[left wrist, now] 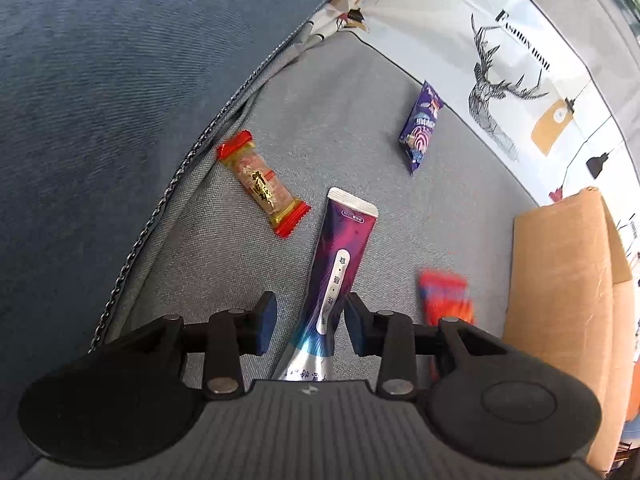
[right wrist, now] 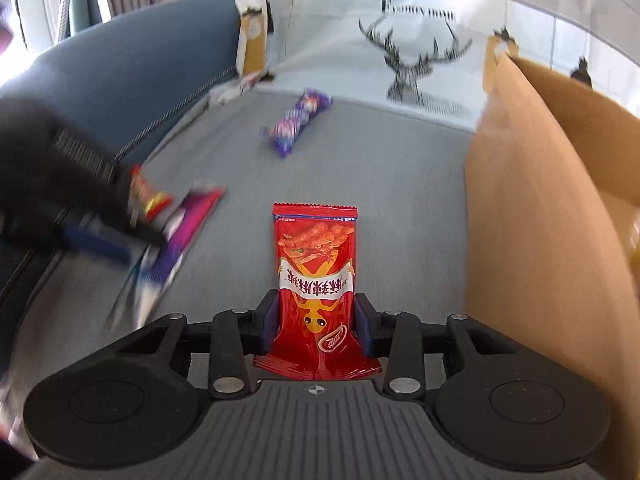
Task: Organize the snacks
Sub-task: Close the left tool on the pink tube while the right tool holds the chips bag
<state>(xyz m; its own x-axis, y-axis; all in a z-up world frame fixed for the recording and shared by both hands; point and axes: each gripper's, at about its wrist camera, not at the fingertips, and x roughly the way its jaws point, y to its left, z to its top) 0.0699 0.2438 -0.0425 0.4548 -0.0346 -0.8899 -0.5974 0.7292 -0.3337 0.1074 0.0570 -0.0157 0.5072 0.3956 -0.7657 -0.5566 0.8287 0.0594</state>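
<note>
My left gripper (left wrist: pixel 310 316) is open around the lower part of a long purple stick packet (left wrist: pixel 340 248) lying on the grey sofa seat (left wrist: pixel 352 120); the right pad touches it, the left pad stands apart. A red-ended clear candy bar (left wrist: pixel 262 182) lies left of it, a small purple snack pack (left wrist: pixel 420 128) farther back. My right gripper (right wrist: pixel 316 316) is shut on a red snack packet (right wrist: pixel 316 276), held above the seat. That packet shows blurred in the left wrist view (left wrist: pixel 446 298). The left gripper (right wrist: pixel 96 216) shows blurred at left in the right wrist view.
A cardboard box (left wrist: pixel 560 280) stands at the right of the seat, also close on the right in the right wrist view (right wrist: pixel 540 220). A blue sofa arm (left wrist: pixel 100 100) rises on the left. A white deer-print cushion (left wrist: pixel 500 80) lines the back.
</note>
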